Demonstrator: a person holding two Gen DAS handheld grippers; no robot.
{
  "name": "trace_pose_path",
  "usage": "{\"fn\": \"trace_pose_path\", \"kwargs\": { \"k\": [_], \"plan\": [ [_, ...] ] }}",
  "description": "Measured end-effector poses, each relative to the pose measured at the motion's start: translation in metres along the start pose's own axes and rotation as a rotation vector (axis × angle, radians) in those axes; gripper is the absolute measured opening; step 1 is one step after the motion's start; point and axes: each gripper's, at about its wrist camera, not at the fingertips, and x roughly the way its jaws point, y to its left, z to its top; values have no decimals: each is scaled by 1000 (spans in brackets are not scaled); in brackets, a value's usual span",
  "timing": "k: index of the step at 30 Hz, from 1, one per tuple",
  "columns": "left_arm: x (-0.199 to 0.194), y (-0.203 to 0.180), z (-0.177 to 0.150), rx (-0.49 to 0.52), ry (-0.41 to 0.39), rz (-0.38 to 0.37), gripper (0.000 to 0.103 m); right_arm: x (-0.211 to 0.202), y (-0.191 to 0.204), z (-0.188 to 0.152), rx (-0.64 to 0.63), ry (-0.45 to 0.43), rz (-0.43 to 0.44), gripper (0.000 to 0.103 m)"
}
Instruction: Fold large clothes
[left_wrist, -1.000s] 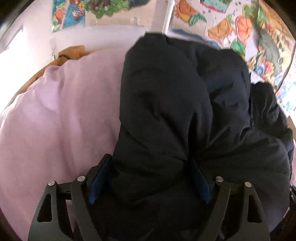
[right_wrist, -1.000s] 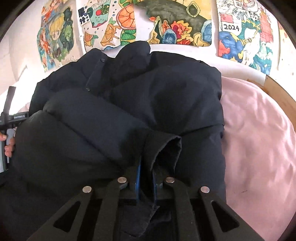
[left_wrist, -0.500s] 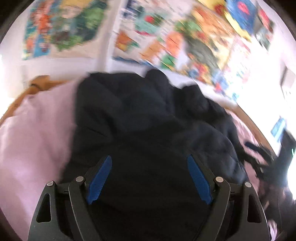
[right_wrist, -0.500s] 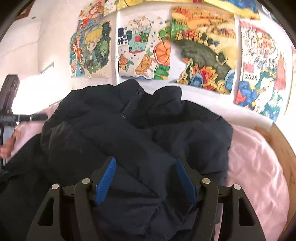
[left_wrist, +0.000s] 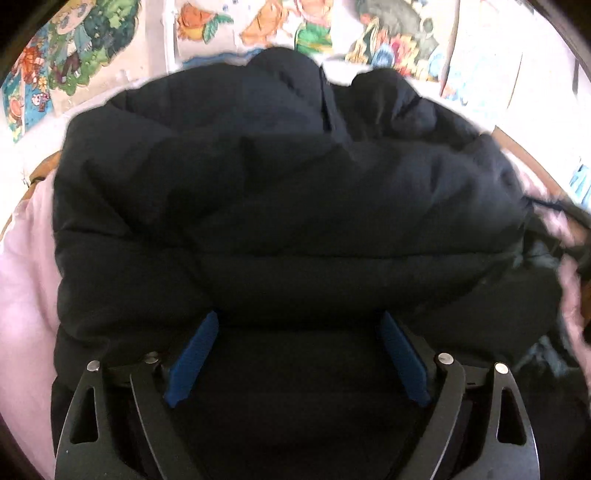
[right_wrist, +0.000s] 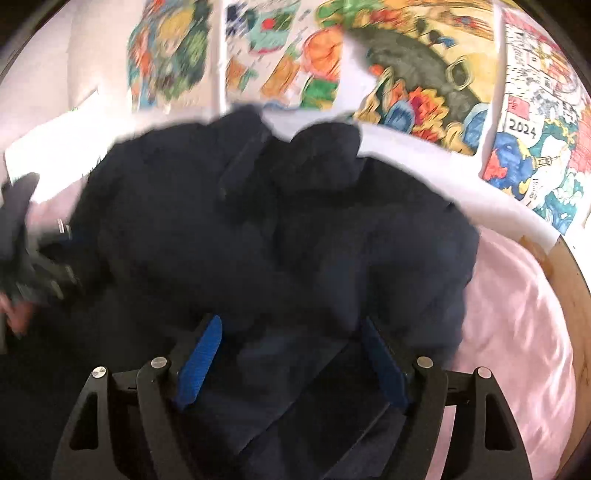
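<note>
A black puffer jacket lies folded in a thick bundle on a pink sheet. It also fills the right wrist view. My left gripper is open, its blue pads spread wide over the jacket's near edge, holding nothing. My right gripper is open too, its blue pads apart above the jacket's near fold. The other gripper and a hand show blurred at the left edge of the right wrist view.
The pink sheet covers the bed to the right of the jacket. A wooden bed frame runs along the right edge. Colourful posters hang on the white wall behind the bed.
My right gripper has let go of the jacket's cuff and opened wide. My left gripper has pulled off the jacket, staying open. Both views have swung up and the jacket lies more bundled.
</note>
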Motion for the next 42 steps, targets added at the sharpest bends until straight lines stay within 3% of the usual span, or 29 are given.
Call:
{"fn": "trace_pose_path", "kwargs": {
  "k": [2,7,11,16,21,24,27,29,31,36,42],
  "plan": [
    [14,2,1,-2,30,24,89,1,-9,29,50,-7,-4,83],
    [17,3,2,-13,40,45,90,39,-34,103,189,18,-39,83],
    [-9,14,-1,-33,10,-36,90,69,-52,137,336,29,8,83],
    [-42,31,1,-84,9,-213,90,109,-57,167,397,77,-6,83],
    [-50,42,2,-108,-1,-200,90,139,-70,178,535,111,-8,82],
    [-49,50,3,-135,-13,-208,90,148,-75,180,589,117,-19,69],
    [-47,46,14,-143,-43,-208,90,154,-74,179,616,124,-39,44],
    [-49,47,16,-146,-56,-212,90,151,-70,179,584,113,-43,30],
    [-52,51,18,-159,-67,-224,90,143,-65,178,555,94,-44,26],
    [-67,70,18,-249,-117,-329,90,91,-45,173,441,-13,6,23],
    [-100,81,24,-300,-208,-358,90,6,-11,148,276,-180,77,22]
  ]
}}
